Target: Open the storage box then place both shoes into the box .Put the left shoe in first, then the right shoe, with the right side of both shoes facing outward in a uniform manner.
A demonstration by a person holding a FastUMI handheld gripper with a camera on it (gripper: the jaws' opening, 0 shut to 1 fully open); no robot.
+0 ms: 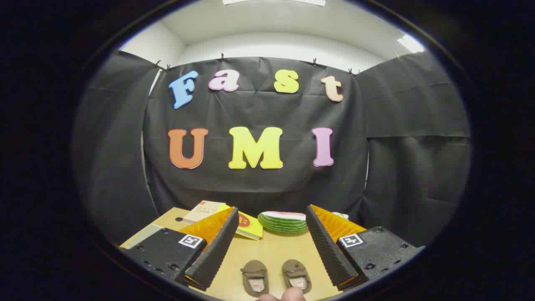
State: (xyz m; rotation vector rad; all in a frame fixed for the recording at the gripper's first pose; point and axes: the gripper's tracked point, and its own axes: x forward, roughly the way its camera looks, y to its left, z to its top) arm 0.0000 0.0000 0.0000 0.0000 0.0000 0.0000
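Two small brown shoes stand side by side on the tan table [271,251], toes pointing away from me: the left one [255,279] and the right one [296,276]. They lie low between my two fingers, nearer to me than the fingertips. My gripper [271,211] is open, its ribbed black pads [217,251] spread wide and holding nothing. A fingertip of a person's hand [284,296] shows just behind the shoes.
Beyond the fingertips a green-striped watermelon-slice object [282,222] lies at the table's back edge. To its left sit a yellow booklet [250,225] and a beige book [203,210]. A grey-green flat piece [144,235] lies at the table's left side.
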